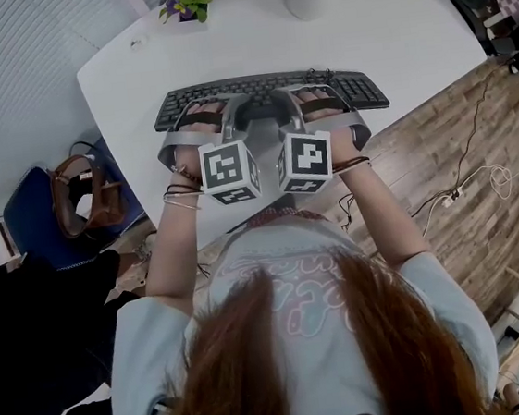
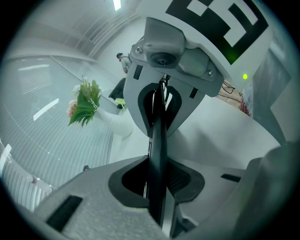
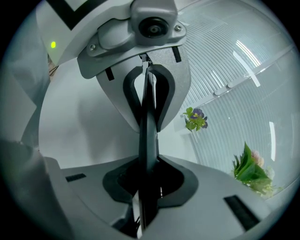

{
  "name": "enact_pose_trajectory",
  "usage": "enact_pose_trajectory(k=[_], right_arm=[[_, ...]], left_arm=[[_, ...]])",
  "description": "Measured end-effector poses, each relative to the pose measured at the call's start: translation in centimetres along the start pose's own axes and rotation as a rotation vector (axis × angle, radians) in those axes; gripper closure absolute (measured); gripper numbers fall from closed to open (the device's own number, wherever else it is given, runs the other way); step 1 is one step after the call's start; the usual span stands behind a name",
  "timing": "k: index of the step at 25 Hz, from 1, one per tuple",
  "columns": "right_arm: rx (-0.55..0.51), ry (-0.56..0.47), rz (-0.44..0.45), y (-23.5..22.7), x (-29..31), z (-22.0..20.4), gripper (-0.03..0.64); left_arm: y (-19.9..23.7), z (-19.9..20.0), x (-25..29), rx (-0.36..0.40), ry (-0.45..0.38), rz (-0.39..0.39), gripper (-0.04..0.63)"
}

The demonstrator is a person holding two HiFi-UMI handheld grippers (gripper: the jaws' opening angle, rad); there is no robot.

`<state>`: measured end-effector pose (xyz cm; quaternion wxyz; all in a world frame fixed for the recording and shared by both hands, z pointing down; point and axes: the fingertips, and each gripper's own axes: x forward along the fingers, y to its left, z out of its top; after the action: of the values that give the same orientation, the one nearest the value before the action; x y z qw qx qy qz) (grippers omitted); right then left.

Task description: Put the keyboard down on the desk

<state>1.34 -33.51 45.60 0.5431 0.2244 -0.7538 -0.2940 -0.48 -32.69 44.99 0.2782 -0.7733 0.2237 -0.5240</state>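
Subject item: one wide black plastic keyboard (image 1: 270, 95) with rows of dark keys and a near edge that bows gently towards the person. It lies lengthwise across the head view, over the near part of the round white desk (image 1: 388, 29), with its near edge close to the desk's rim. Whether its underside touches the desktop cannot be told from any view. The grey left gripper (image 1: 202, 115) is clamped on the near edge of the keyboard's left half. In the left gripper view the keyboard shows edge-on as a thin dark slab running between the two jaws, with both dark pads pressed against it. The grey right gripper (image 1: 322, 104) is clamped on the near edge of the right half in the same way, and the right gripper view shows the same thin black edge pinched between its pads. The two grippers sit side by side, near one another. A small pot of purple flowers (image 1: 185, 0) stands at the desk's far edge, well apart from the keyboard.
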Motion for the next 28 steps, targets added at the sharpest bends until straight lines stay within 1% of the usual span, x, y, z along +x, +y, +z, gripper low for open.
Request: enact_pose_trajectory(k=[4,11,28], right_arm=[[0.011,-0.004,-0.005,-0.1,0.4,-0.1,0.54],[0.024,-0.01,-0.009,0.0,1.2,-0.3,0.531],[0.0,-0.028,-0.069,-0.5,2.4,-1.0,0.523]], left_arm=[[0.2,-0.1,0.4,-0.01,0.003,0.009,0.522],[0.1,-0.5,1.2,-0.003,0.012,0.012,0.518],[0.3,-0.6,2.6,0.009,0.038,0.061,0.514]])
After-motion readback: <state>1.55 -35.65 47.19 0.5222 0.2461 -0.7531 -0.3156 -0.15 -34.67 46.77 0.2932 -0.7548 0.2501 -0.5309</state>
